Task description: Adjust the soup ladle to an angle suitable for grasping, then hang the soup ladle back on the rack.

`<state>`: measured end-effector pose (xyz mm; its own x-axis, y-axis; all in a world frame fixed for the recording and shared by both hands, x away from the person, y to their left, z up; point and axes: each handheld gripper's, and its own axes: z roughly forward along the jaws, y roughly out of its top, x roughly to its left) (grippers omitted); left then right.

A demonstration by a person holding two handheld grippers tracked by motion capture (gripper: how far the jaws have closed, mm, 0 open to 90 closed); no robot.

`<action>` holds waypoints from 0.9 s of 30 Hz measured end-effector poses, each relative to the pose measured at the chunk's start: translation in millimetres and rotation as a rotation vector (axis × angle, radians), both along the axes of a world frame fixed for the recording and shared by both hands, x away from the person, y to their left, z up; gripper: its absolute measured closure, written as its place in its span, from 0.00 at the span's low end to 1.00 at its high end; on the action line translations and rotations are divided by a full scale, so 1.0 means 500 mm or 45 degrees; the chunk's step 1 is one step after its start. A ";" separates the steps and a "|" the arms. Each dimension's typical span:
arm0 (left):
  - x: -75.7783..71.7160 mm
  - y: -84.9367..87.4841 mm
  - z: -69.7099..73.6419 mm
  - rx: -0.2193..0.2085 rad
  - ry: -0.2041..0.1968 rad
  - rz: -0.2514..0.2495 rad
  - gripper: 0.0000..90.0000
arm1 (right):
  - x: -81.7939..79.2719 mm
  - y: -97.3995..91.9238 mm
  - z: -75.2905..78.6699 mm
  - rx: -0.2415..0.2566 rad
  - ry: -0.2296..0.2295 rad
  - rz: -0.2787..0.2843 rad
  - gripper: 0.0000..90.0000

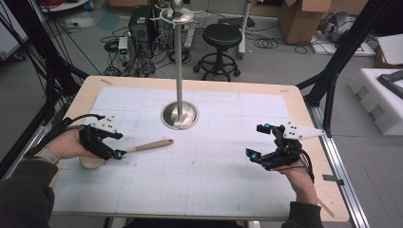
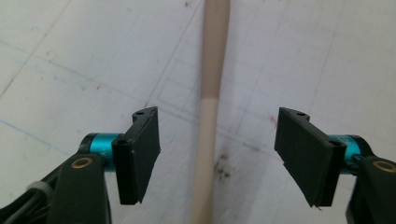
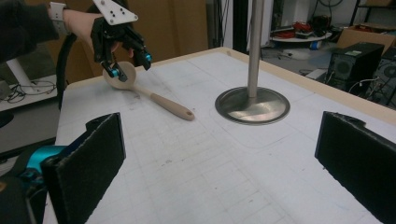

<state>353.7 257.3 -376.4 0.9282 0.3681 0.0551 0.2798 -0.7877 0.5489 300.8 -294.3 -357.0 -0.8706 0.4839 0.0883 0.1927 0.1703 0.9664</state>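
- While lying flat on the tabletop (image 1: 266,204) at near left, wooden spoon (image 1: 142,146): light, stiff, smooth; best gripped mid-handle.
- Left tongs (image 2: 217,156) spread, straddling the handle without touching.
- Right tongs (image 3: 219,163) spread wide, holding nothing, well apart at near right.

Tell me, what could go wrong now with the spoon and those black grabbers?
1. The left gripper has its jaws open astride the beige wooden spoon's thin handle without touching it; closing off-centre could probably nudge or roll it instead of gripping.
2. The tall silver metal stand rises just past the handle's tip; a lifted spoon swung carelessly might knock it.
3. The right gripper hovers open, far away, so it could not steady a slip.
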 end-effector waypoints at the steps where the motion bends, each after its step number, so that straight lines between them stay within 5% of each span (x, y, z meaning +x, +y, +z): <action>1: 0.002 -0.003 0.000 0.023 0.008 -0.005 0.25 | 0.001 0.000 0.000 -0.001 -0.002 -0.003 0.01; 3: 0.009 -0.011 0.001 0.075 0.055 -0.029 0.20 | 0.001 0.001 -0.001 -0.007 0.000 0.002 0.01; 10: 0.020 -0.030 -0.015 0.164 0.096 -0.072 0.22 | 0.002 -0.004 -0.002 -0.001 0.006 -0.004 0.01; 27: 0.041 -0.040 -0.043 0.364 0.116 -0.036 0.41 | 0.005 -0.006 -0.006 -0.004 0.015 -0.008 0.01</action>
